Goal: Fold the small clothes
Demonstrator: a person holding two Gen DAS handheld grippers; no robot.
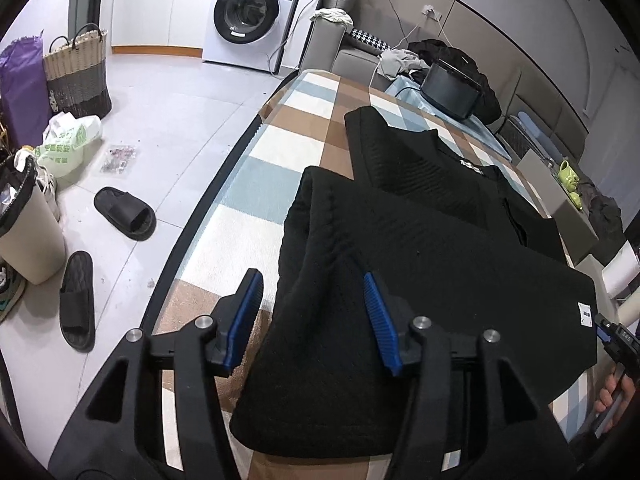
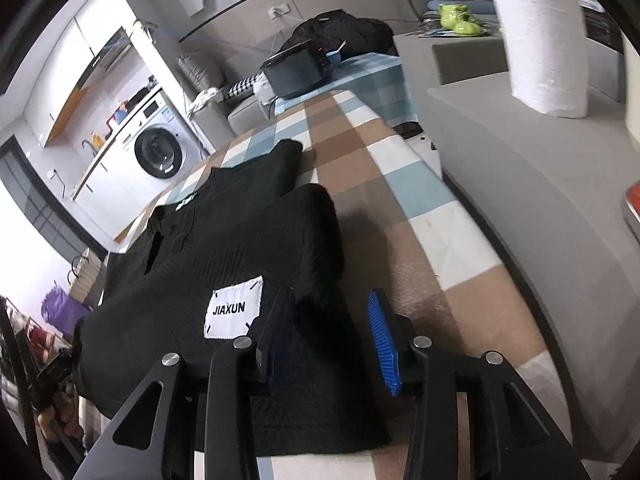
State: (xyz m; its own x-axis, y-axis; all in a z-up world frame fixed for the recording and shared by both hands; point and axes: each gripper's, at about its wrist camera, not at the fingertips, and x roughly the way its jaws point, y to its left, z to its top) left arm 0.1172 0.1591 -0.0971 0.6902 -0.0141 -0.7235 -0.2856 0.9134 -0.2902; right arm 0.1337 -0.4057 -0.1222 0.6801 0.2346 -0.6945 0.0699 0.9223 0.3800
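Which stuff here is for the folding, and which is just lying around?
For the folding: black top, left gripper, right gripper, checked table.

Just lying around: slippers, washing machine, woven basket, paper roll.

A lived-in home: washing machine (image 1: 250, 14), sofa (image 1: 344, 46), slippers (image 1: 125, 213) on the tiled floor (image 1: 168, 112).

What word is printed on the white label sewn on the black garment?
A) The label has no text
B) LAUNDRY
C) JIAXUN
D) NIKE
C: in the right wrist view the white label on the black garment reads JIAXUN in black letters, close to the open right gripper.
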